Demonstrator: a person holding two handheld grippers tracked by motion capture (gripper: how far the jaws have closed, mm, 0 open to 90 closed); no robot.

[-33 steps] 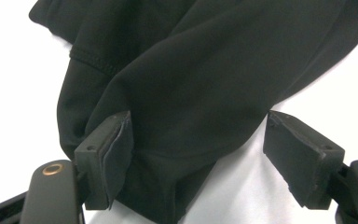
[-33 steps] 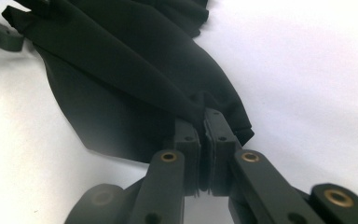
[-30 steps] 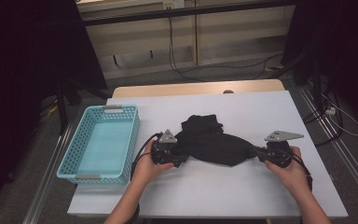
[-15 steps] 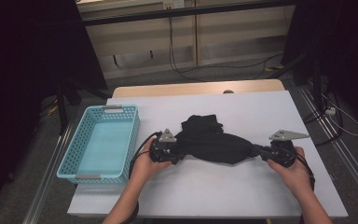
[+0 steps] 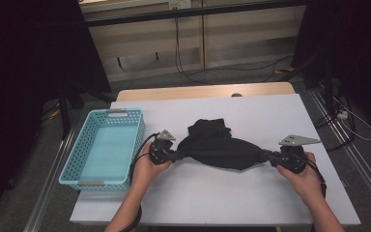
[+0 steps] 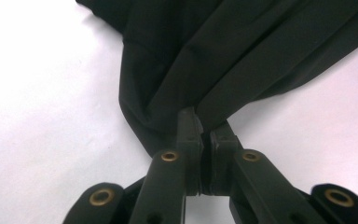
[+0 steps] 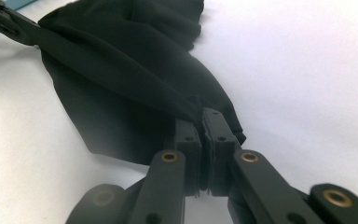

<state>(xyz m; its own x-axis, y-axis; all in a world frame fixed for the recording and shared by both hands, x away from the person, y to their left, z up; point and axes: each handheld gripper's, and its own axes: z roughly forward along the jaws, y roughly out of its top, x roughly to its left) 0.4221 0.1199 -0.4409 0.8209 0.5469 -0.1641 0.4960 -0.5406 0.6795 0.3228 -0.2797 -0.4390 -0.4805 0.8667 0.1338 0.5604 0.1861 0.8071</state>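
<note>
Two grips now on one black garment (image 5: 220, 147). Left gripper (image 6: 204, 126): jaws just closed, pinching the cloth's near corner (open a second ago). Right gripper (image 7: 200, 122): clamped on the opposite corner. Garment hangs stretched between them, ready to lift; basket (image 5: 77, 171) sits outside the left gripper.

Two black handheld grippers: the left gripper (image 5: 174, 155) trails a looping black cable, and the right gripper (image 5: 268, 157) carries a grey three-cornered plate on top. Brass-coloured rivets stud their black jaw links. The person's forearms appear bare, with perhaps a dark wrist strap.
</note>
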